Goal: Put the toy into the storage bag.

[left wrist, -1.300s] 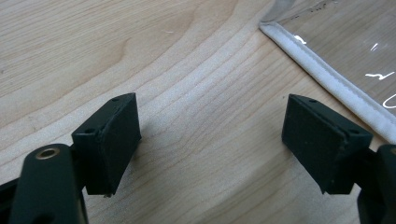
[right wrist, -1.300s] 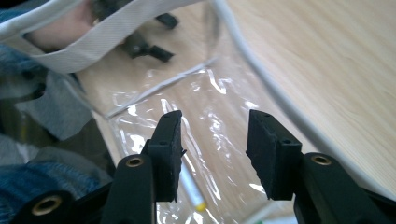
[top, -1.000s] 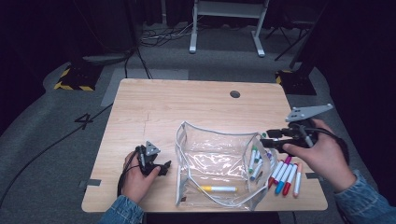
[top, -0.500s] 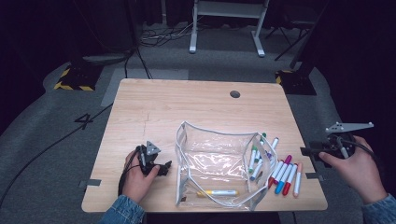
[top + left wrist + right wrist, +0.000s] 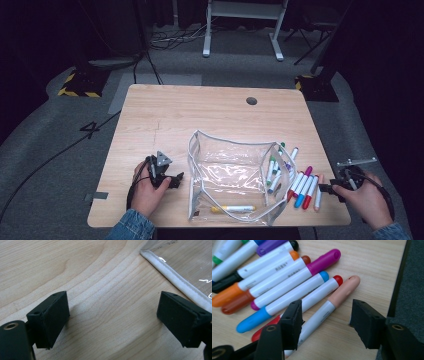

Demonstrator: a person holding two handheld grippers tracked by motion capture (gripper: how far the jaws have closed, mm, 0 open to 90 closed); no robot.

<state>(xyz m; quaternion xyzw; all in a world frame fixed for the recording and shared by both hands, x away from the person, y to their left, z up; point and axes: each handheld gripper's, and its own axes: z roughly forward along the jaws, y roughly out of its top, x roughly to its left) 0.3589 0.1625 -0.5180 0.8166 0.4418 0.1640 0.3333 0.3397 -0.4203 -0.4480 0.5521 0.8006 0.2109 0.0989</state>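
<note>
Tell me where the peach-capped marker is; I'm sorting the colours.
In the right gripper view the peach-capped marker lies on the table between the right gripper and its open jaws' reach, beside the red-capped marker.

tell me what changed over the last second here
The right gripper swung from over the clear pouch out past the table edge, then came down to the row of markers. Its jaws have just been opening and now straddle the peach-capped marker without pressing it. The left gripper, pouch and markers stayed put.

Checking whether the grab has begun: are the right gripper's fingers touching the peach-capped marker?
Cannot tell. In the right gripper view the fingers straddle the peach-capped marker; one overlaps it.
</note>
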